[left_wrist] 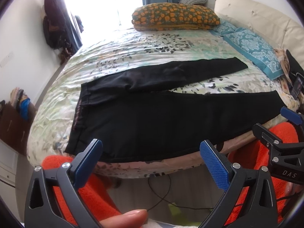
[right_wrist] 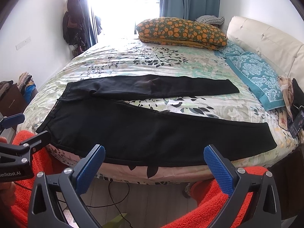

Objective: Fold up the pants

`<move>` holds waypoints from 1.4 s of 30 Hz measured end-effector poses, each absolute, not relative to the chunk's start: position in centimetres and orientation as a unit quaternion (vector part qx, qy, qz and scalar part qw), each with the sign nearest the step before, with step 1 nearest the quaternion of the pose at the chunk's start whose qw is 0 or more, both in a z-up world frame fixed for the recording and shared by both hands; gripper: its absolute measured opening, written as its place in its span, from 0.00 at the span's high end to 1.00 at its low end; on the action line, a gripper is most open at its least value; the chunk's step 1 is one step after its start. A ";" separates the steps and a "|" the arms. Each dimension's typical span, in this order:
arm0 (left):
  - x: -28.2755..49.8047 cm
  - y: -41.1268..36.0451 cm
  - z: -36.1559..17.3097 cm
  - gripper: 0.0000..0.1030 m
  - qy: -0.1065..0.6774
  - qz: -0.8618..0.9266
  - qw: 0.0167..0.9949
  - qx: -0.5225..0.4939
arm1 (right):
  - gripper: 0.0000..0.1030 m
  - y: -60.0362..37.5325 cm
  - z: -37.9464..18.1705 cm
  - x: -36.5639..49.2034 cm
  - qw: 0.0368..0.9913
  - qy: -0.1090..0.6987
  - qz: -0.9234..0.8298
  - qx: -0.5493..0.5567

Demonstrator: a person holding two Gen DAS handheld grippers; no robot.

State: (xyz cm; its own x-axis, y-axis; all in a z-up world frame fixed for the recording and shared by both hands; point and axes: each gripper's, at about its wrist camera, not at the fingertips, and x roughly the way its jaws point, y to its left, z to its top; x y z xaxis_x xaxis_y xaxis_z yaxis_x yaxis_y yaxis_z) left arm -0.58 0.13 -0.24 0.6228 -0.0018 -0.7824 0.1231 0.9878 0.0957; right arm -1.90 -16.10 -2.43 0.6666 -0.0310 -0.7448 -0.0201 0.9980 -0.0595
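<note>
1. The pants [right_wrist: 144, 133] are being shown spread flat on the bed [right_wrist: 133, 60], with the waistband to the left, both legs running out to the right, and a wedge of bedspread showing between them.
2. The long axis of the pants is lying crosswise to both grippers, so the near leg's outer seam is being presented along the bed edge just ahead of them.
3. The left gripper [left_wrist: 150, 163] is being held wide open and empty, off the bed, just short of the waist end and its near corner.
4. The right gripper [right_wrist: 153, 163] is likewise being held spread wide with nothing in it, facing the middle of the near leg; the hem is lying further to its right.
5. The waist is judged to be nearer the left gripper and the hem nearer the right, though the fisheye bending is probably distorting how far off the hem sits.
6. No fold is yet being made; neither gripper is touching the cloth.
</note>
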 end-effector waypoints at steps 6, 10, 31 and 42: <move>-0.5 0.1 -0.4 0.01 0.435 -0.037 0.897 0.070 | 0.00 -16.0 -2.7 -1.8 0.910 0.413 0.000 -0.032; -0.5 0.1 -0.4 0.01 0.434 -0.038 0.897 0.069 | 0.00 -15.9 -2.7 -1.8 0.911 0.411 0.001 -0.033; -0.3 0.1 -0.9 0.01 0.444 -0.034 0.893 0.069 | 0.00 -16.0 -3.1 -1.7 0.909 0.415 0.005 -0.027; -0.1 0.5 -1.2 0.01 0.450 -0.033 0.890 0.067 | 0.00 -15.9 -3.5 -1.6 0.907 0.420 0.007 -0.027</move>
